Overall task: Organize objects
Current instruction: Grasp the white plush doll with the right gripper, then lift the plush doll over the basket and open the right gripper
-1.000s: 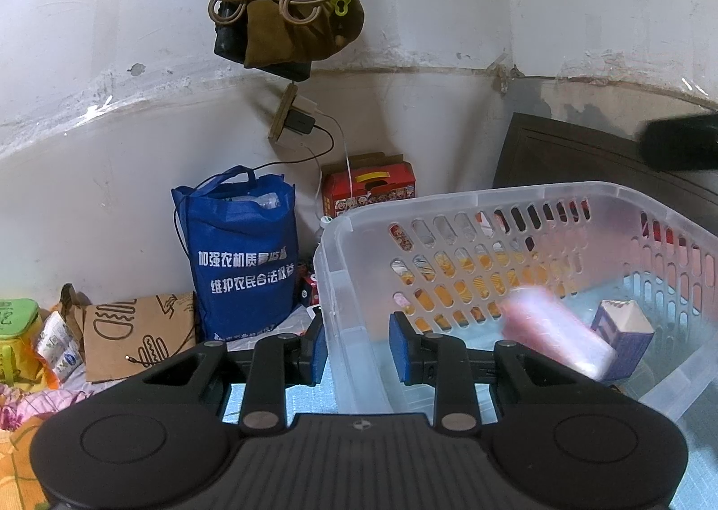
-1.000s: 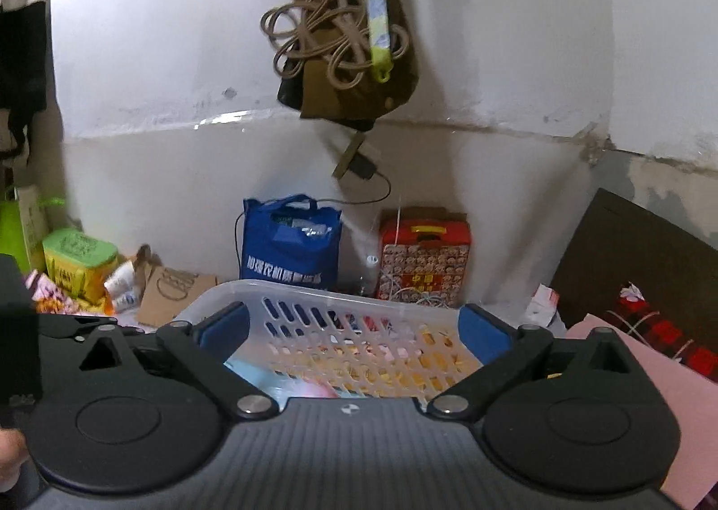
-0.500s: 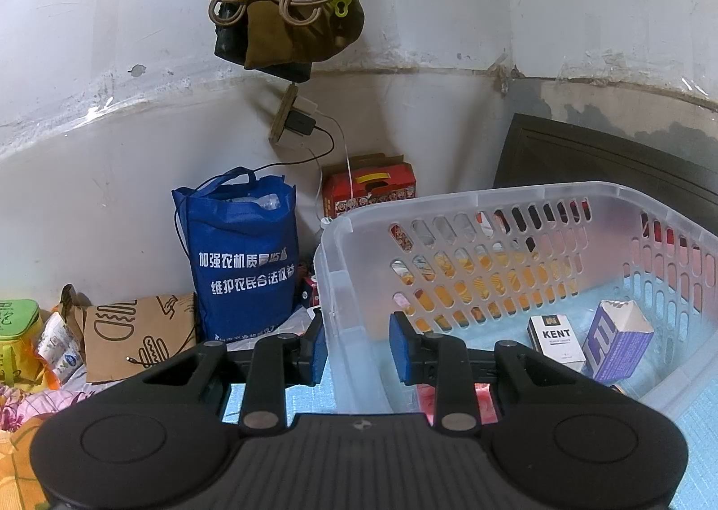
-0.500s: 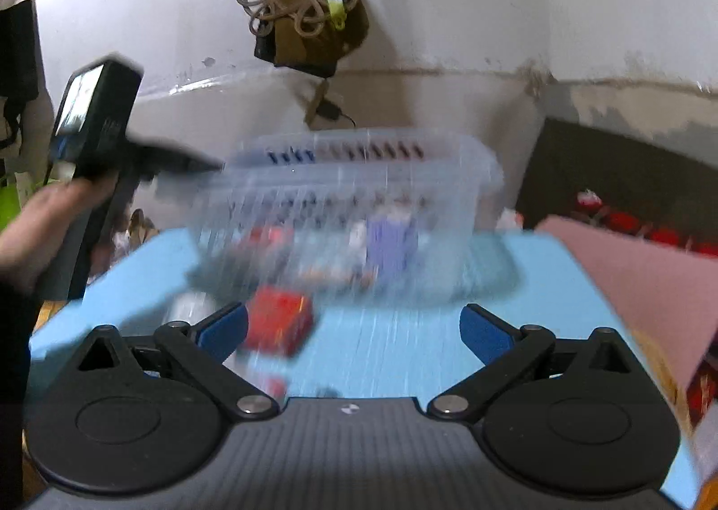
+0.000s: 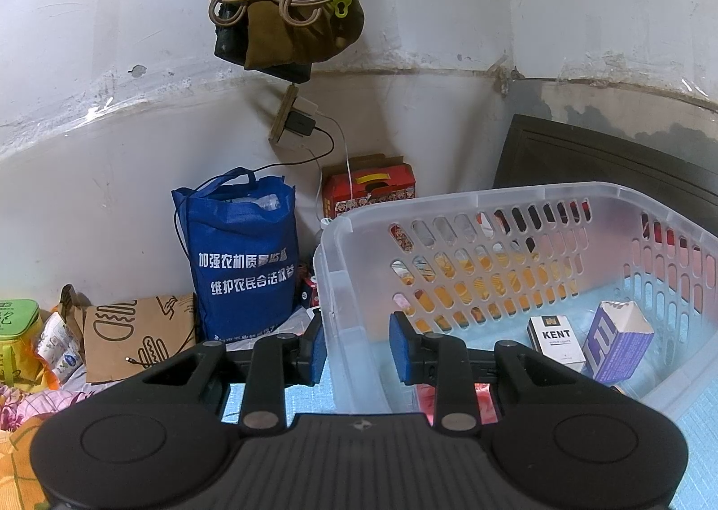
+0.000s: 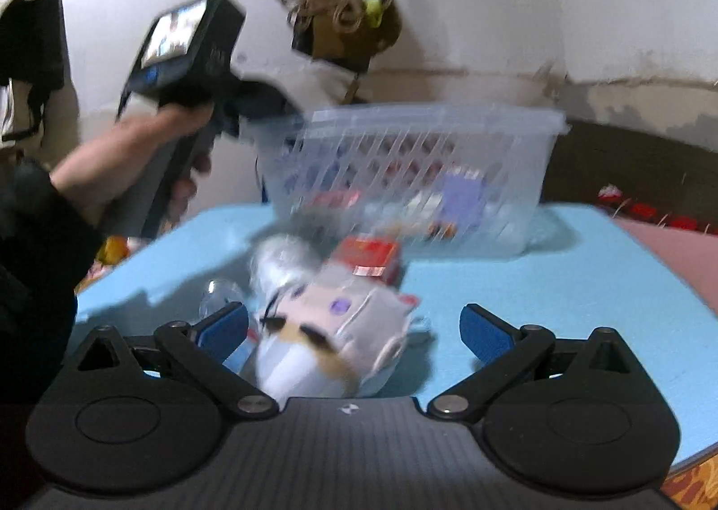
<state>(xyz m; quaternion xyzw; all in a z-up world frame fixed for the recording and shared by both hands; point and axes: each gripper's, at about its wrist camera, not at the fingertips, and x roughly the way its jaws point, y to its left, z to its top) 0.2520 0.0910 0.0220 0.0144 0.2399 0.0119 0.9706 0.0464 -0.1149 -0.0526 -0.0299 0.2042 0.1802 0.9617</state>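
Blue foam tabletop [image 6: 538,285] fills mid-frame. Left gripper [image 5: 353,348] clamps the translucent slotted plastic basket [image 5: 516,205] wall. Right gripper [image 6: 354,328] gapes around a white plush toy [image 6: 332,330], lower centre.

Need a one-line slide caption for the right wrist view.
Open right gripper over a plush toy on the blue mat, translucent basket behind.

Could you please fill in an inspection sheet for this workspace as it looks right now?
Surface: blue mat, mostly bare.
Job's things: clear basket holds a KENT pack and purple carton; plush toy and red box lie outside it.
Clutter: blue bag, paper bag.
Grippers: left gripper clamps the basket's wall; right gripper open around the plush.
Cables: charger lead down the wall.
Surroundings: scuffed white wall.
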